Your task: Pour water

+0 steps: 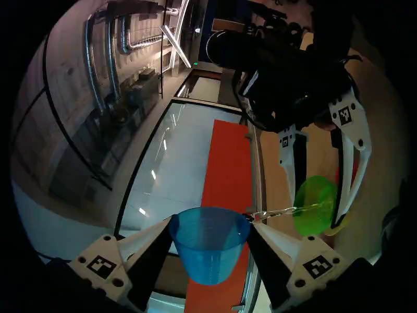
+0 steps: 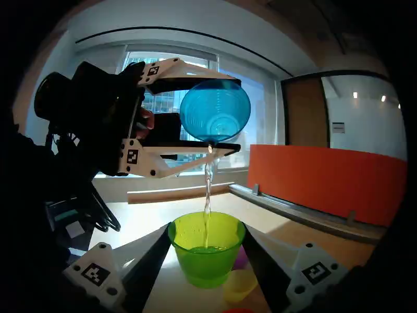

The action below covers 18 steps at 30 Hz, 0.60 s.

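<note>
Two thin plastic cups are in play, one in each claw. The blue cup is seen in the upper middle of the right gripper view, tipped over with its mouth toward the camera. It is clamped between both fingers of the left claw, which is closed narrowly on its wall. A thin stream of water is let down from its lip into the green cup. That cup is held upright at the lower middle of the frame by the right claw, with both fingers pressed to its sides. Whether it rests on the pale counter or is carried above it cannot be told. A shallow layer of water is visible at its bottom, so the pour is judged to be under way and far from done.

Both cups are judged light, smooth and easily dented. A hold on the side wall below the rim is best suited, with gentle pressure so that the wall is not buckled. More weight is to be expected in the green cup as it is filled, and slipping between the fingers is the likely risk.
</note>
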Tool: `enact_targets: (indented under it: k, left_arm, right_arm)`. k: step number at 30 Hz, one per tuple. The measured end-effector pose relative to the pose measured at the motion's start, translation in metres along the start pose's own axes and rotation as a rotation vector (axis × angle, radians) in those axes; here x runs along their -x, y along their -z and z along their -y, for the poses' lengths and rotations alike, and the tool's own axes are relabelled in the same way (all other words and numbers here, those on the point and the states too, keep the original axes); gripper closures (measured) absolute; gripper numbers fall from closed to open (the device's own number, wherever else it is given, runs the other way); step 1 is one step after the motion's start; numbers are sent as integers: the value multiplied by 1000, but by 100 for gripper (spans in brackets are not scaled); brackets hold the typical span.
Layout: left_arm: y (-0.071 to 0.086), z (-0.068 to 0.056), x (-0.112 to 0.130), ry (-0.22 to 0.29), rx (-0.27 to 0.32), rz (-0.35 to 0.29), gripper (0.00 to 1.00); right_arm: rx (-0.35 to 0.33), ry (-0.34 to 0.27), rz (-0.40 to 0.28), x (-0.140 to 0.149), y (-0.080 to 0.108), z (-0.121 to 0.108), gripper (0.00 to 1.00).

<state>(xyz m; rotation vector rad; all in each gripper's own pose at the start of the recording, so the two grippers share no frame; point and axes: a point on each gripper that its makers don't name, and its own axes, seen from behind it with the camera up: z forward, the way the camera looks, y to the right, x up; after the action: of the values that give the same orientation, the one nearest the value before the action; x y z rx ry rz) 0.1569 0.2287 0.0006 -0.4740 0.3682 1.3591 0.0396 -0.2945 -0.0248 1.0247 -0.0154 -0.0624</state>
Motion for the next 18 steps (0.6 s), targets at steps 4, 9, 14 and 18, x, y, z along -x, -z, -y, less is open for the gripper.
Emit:
enact_targets:
  k: [4, 9, 14, 18]
  left_arm:
    - [-1, -2, -1, -13, 4, -2, 11]
    - [-1, -2, -2, -35, 6, -2, 11]
    - [-2, -2, -2, -66, 4, 0, 11]
    - [-1, -2, -4, -85, 3, 0, 11]
  right_arm:
    - [1, 0, 0, 0, 0, -1, 8]
    - [2, -1, -1, 1, 0, -1, 8]
    - [3, -1, -1, 0, 1, -1, 8]
    - [4, -1, -2, -1, 1, -1, 8]
